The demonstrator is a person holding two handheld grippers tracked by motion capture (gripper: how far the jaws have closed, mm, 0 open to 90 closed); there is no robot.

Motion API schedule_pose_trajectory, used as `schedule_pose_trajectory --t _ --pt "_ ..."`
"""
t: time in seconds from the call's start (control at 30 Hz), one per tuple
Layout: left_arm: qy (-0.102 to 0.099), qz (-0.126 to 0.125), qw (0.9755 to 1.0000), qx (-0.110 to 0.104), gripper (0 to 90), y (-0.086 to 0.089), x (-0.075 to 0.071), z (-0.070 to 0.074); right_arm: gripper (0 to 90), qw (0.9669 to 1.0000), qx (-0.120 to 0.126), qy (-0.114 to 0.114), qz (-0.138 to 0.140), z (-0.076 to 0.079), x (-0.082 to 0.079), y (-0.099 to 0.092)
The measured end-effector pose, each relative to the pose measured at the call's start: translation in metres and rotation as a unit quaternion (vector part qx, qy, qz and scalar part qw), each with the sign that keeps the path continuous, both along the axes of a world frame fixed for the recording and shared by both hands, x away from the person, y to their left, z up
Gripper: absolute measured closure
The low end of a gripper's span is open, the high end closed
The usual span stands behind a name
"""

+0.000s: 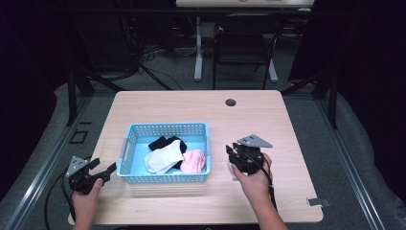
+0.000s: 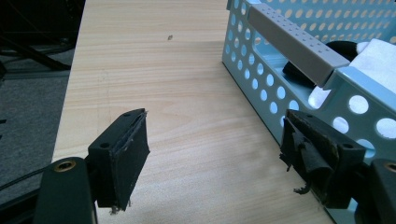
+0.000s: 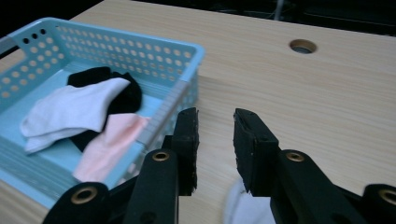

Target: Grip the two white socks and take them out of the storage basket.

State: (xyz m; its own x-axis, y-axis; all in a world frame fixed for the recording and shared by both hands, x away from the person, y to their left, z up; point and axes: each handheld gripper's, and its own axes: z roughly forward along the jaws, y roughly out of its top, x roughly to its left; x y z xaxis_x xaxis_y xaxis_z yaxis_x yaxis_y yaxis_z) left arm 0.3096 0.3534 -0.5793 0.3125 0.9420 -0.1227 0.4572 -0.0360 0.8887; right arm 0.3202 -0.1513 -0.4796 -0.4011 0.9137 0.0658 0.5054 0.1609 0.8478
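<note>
White sock (image 3: 243,207) — lies flat on the table (image 1: 268,115) just beside the right wall of the basket (image 1: 128,143), directly beneath the right gripper (image 3: 215,140), whose jaws stand narrowly apart above it with nothing between them; it is probably the one item not yet binned, and the gripper is poised to pinch it. Basket, pale blue and perforated, sits left of centre on the table and holds three more socks: a white one (image 1: 165,158) draped over a black one (image 1: 165,142), and a pink one (image 1: 194,160) against the right wall — heaped loosely, apparently as dropped. Left gripper (image 2: 212,149) rests low near the table's left edge, just beside the basket's left wall, jaws wide and empty; judged to be standing by, or ready to steady the basket. Grey handle bar (image 2: 292,42) runs along the near rim on that side. Room for moving: broad bare tabletop behind and to the right of the basket; the lift from sock to basket is short but must clear the right wall. A cable hole (image 1: 231,102) lies well apart at the far edge.
</note>
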Motion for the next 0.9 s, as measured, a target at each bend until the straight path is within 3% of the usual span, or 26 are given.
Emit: schedule_pose_trajectory --t 0.2,0.37,0.4,0.67,0.9 --pt "0.0 -0.001 1.0 0.0 23.1 0.0 0.0 0.0 71.6 0.9984 0.0 0.023 0.051 0.009 0.019 0.046" --pt "0.001 -0.001 1.0 0.001 23.2 0.0 0.0 0.0 71.2 0.9967 -0.006 0.036 0.072 0.011 0.032 0.074" --pt "0.001 -0.001 1.0 0.001 23.1 0.0 0.0 0.0 70.9 0.9951 -0.019 0.048 0.084 0.009 0.038 0.085" --pt "0.0 -0.002 1.0 -0.001 23.2 0.001 0.0 0.0 69.7 0.9914 -0.034 0.081 0.097 -0.002 0.056 0.122" --pt "-0.002 -0.002 1.0 -0.003 23.1 0.001 0.001 0.0 69.4 0.9863 -0.035 0.128 0.098 -0.011 0.075 0.143"
